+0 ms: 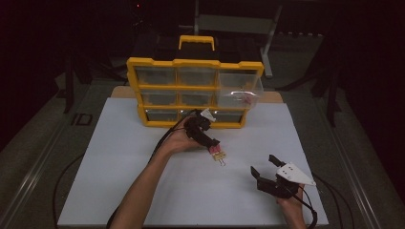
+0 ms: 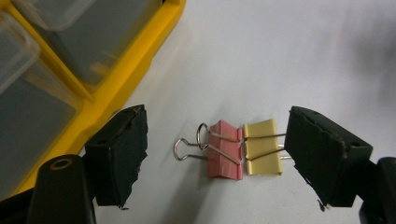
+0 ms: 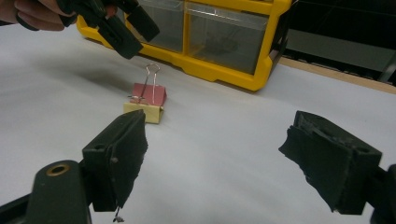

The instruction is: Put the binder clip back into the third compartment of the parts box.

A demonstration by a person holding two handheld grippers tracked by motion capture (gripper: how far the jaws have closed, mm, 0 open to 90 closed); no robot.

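A pink binder clip (image 2: 225, 149) and a yellow binder clip (image 2: 262, 149) lie side by side, touching, on the white board. My left gripper (image 2: 215, 112) hangs just above them with its jaws open. One jaw stands on each side of the pair, and neither touches a clip. From above, the left gripper (image 1: 212, 141) slants down toward the clips (image 1: 218, 154). My right gripper (image 1: 263, 164) rests open and empty near the board's front right. The right gripper view looks between its own jaws (image 3: 217, 121) at the pink clip (image 3: 152, 93), the yellow clip (image 3: 144, 112) and the left gripper (image 3: 140, 39).
A yellow organizer (image 1: 191, 62) with clear drawers stands at the back of the white board (image 1: 143, 181). Its right-hand drawer (image 1: 239, 88) is pulled out and holds a few small items. Cables trail off the board's front and left sides.
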